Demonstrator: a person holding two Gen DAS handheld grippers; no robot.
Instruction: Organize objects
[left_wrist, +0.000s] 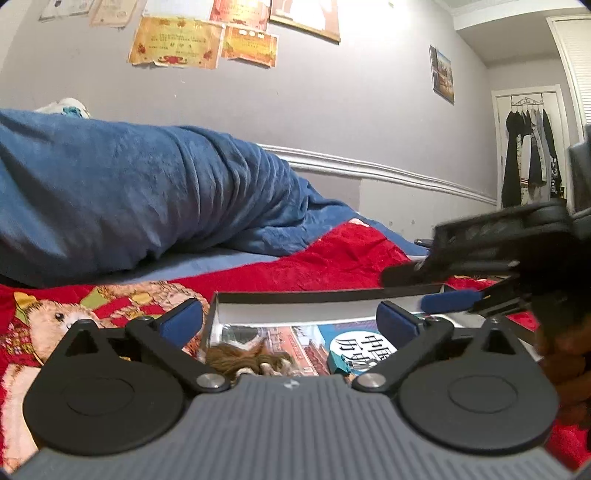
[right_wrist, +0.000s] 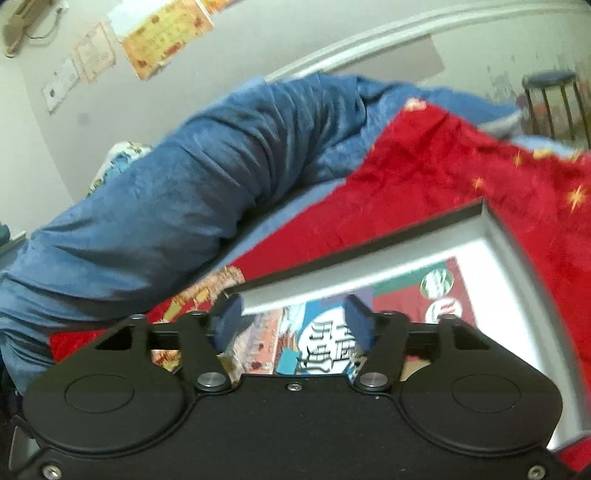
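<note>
Brown furry toy (left_wrist: 243, 360) in box (left_wrist: 325, 295), left view only

A bed carries everything, covered by a red blanket (left_wrist: 343, 254) printed with a bear. Ahead of the tool and to its left a rumpled blue blanket (left_wrist: 129, 192) lies heaped. Directly before the tool, an open box (left_wrist: 325, 295) rests on the red blanket.

- Shallow box (left_wrist: 325, 295), black outside and white inside, is sitting open on the red bedspread, top facing up.
- Colourful printed book (left_wrist: 314, 343) is lying flat on the box floor, cover up, white circle with dark characters showing.
- Brown furry item (left_wrist: 247, 360) is resting on the book near the box's left end; can't tell what it is.
</note>
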